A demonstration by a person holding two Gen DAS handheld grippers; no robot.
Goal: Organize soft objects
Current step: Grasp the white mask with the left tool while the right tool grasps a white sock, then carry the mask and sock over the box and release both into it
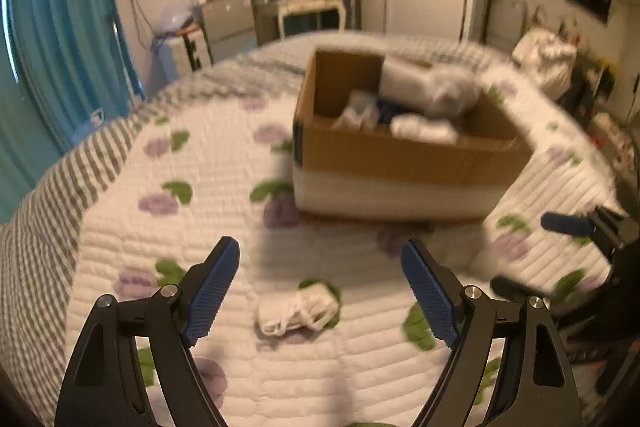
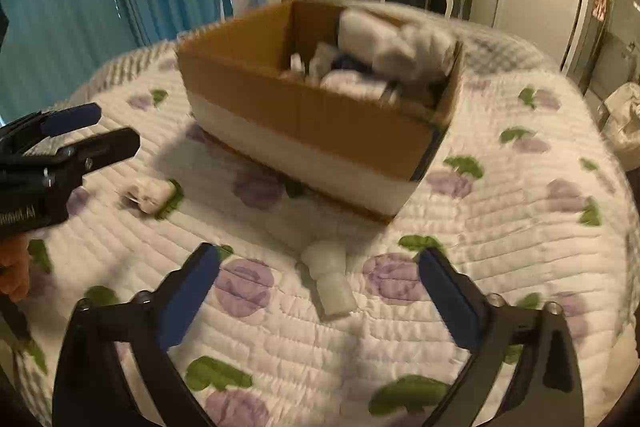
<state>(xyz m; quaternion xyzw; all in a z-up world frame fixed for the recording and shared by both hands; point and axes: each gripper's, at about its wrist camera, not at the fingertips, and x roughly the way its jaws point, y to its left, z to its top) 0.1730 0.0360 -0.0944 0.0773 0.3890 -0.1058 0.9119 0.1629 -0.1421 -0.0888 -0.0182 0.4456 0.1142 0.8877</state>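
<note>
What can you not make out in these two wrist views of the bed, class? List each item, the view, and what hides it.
- Contents of the cardboard box: both views, motion blur; only white bundles and something dark blue show.
- Box floor: both views, hidden by its walls and contents.
- Small white bundle: left wrist view, too blurred to identify.
- White item: right wrist view, soft focus; its kind is unclear.

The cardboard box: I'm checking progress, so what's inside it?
The cardboard box holds a heap of white soft bundles and something dark blue. Its floor and lower contents are hidden.
</note>
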